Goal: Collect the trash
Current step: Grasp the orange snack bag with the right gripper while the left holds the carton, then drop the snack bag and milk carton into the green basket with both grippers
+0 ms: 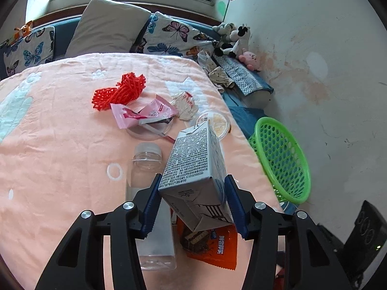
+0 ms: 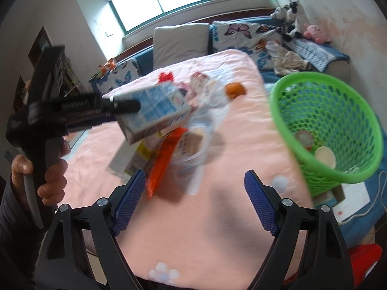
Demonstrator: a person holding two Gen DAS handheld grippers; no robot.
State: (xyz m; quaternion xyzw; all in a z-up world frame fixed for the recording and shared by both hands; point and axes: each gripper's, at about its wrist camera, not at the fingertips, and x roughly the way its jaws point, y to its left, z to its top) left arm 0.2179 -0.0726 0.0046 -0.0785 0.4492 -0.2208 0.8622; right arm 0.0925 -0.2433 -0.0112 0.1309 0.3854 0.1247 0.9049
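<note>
The pink quilted bedspread (image 1: 53, 145) is carrying the remaining litter, and the green perforated plastic basket (image 1: 283, 159) is standing just beside its right edge, already containing a few round lids or cups in the right wrist view. The left gripper (image 1: 193, 205) is grasping the white and blue printed drink carton (image 1: 193, 164) at its lower end, jaws clenched on two opposite faces, and the carton is tilting up clear of the bedspread. The right gripper (image 2: 196, 203) is hovering with jaws released and holding nothing. Beneath the carton, the clear square plastic bottle (image 1: 147, 193) is lying on its side, and the orange printed snack wrapper (image 1: 212, 249) is lying just beside it. Farther back, the red foam fruit net (image 1: 121, 89), the pink foil sachet (image 1: 142, 113) and the crumpled white paper wrapper (image 1: 186, 104) are waiting. The step in hand appears to be transfer of the carton to the basket. The next move probably calls for carrying the carton rightward over the basket rim before releasing.
</note>
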